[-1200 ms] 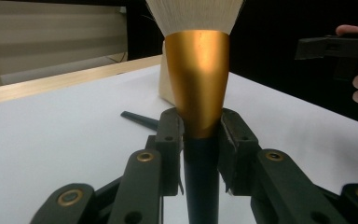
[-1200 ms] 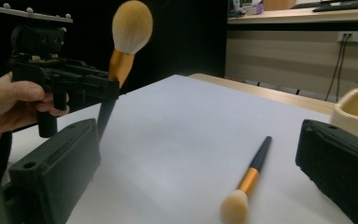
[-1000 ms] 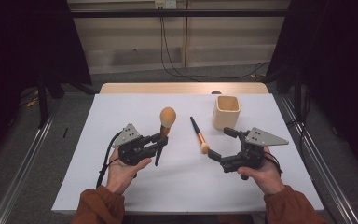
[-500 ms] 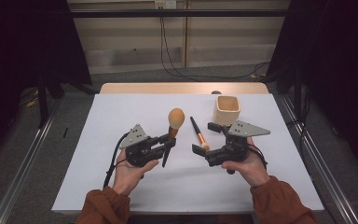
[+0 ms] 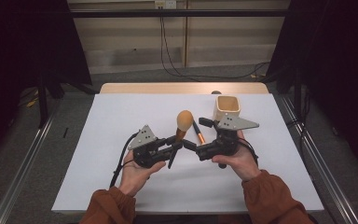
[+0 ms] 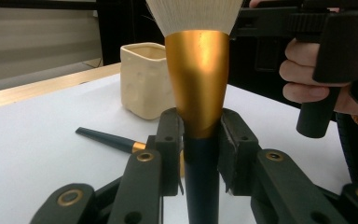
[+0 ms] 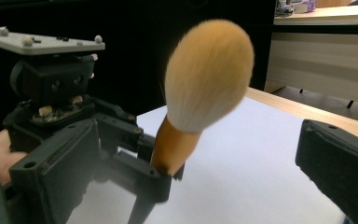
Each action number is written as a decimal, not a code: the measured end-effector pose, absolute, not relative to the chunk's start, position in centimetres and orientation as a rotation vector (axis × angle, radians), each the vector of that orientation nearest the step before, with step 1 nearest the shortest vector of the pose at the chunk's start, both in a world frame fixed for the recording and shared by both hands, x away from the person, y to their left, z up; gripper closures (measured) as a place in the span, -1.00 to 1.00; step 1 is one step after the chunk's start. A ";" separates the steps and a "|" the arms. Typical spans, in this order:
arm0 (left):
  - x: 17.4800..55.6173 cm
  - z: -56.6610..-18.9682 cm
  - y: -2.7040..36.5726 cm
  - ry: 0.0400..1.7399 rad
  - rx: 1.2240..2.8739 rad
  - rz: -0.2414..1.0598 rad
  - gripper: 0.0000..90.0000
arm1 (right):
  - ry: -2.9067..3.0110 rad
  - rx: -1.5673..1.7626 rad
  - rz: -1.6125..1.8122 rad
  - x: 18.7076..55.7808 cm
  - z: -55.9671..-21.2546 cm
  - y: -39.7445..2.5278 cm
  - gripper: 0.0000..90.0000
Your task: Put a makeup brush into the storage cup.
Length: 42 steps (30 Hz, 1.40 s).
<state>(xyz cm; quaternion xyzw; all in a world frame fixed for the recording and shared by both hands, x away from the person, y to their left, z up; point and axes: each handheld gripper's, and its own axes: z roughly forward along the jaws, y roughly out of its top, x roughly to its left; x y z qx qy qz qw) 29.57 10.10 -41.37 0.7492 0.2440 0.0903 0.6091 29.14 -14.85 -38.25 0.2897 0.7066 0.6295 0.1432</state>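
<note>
A large makeup brush with a fluffy tan head [image 5: 184, 120], gold ferrule [image 6: 198, 74] and dark handle stands nearly upright above the white table [image 5: 121, 116]. My left gripper [image 5: 174, 143] is shut on it just below the ferrule. My right gripper [image 5: 190, 145] is open and points left at the brush, its tips close beside the handle. In the right gripper view the brush head [image 7: 208, 74] rises between my wide-apart jaws, with the left gripper [image 7: 74, 144] behind it. A thin dark brush [image 5: 197, 132] lies on the table.
A cream square cup [image 5: 227, 107] stands on the table behind my right gripper, also seen as the cup [image 6: 147, 79] beyond the thin brush [image 6: 107, 139]. The person's hand on the right gripper [image 6: 326, 51] fills the upper right.
Both hands have drawn together at the table's middle. The left gripper carried the big brush rightward, and the right gripper swung left until its open jaws reached the brush.
</note>
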 end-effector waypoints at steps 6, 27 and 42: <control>29.5 -41.5 9.8 0.559 1.734 0.209 0.59 | 2.032 0.855 1.804 29.7 -38.3 -14.0 -1.00; 29.6 -41.5 9.9 0.557 1.739 0.203 0.59 | 2.080 0.953 1.821 30.5 -39.7 -13.2 -0.09; 29.8 -41.8 9.7 0.566 1.751 0.204 0.59 | 2.123 0.950 1.874 30.3 -40.0 -12.9 0.46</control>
